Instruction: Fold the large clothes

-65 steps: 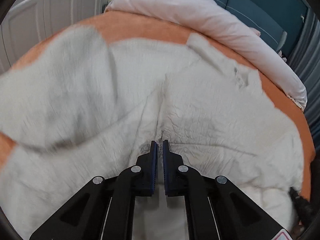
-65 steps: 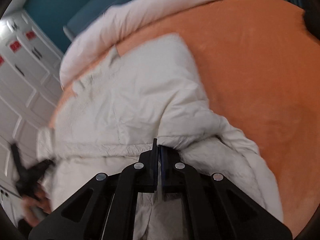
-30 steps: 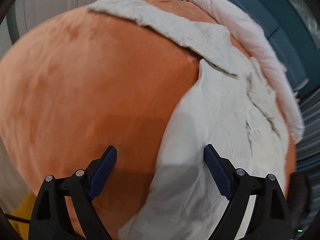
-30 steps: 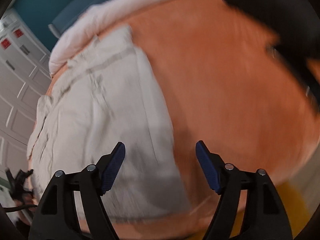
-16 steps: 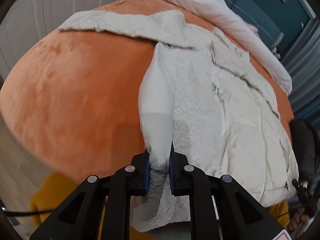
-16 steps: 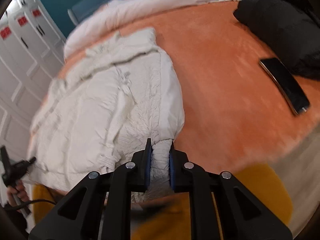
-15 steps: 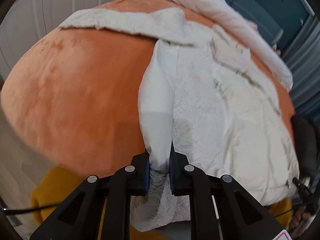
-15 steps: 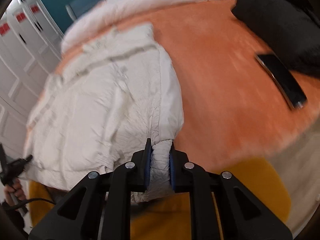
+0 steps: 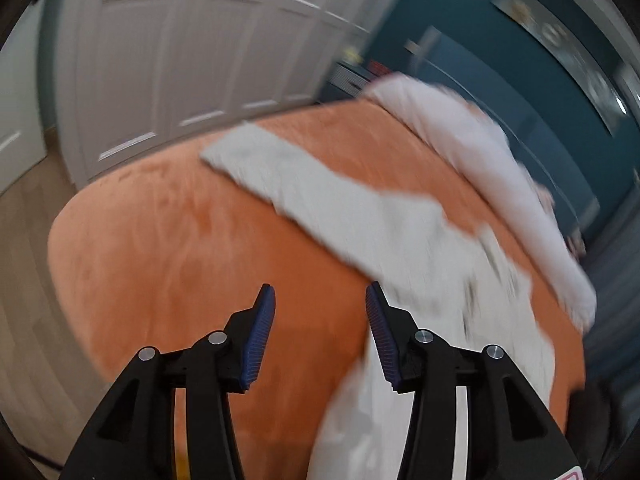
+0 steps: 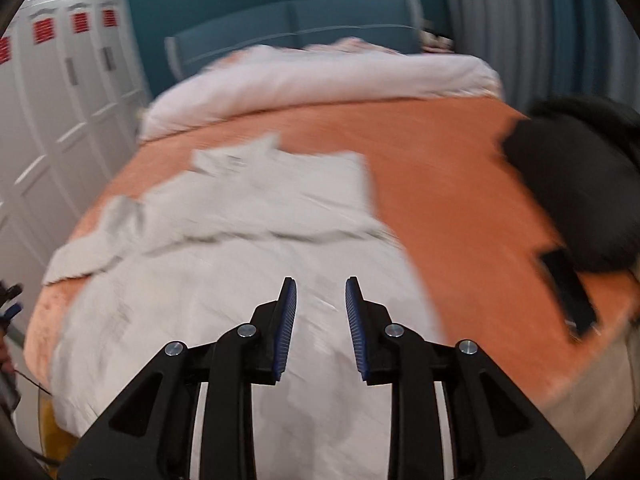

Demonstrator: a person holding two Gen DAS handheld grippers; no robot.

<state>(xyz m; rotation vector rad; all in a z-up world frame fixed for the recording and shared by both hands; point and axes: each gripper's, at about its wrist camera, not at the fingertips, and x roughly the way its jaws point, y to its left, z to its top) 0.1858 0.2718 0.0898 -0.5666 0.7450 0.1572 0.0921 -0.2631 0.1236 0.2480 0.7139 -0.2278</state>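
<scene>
Both grippers, left [image 9: 320, 300] and right [image 10: 321, 294], have just been opening, holding nothing; crumpled white quilted garment [image 10: 240, 280] lies beneath, stretching toward twelve o'clock.

Off-white jacket [image 10: 224, 264] on orange bedspread [image 10: 448, 184]; black garment [image 10: 576, 184] aside.

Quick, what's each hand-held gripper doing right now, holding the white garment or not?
Left hand-held gripper: open, jaws just opening, nothing between them; the white garment lies beside it.
Right hand-held gripper: open, just opening, holding nothing, above the garment.
</scene>
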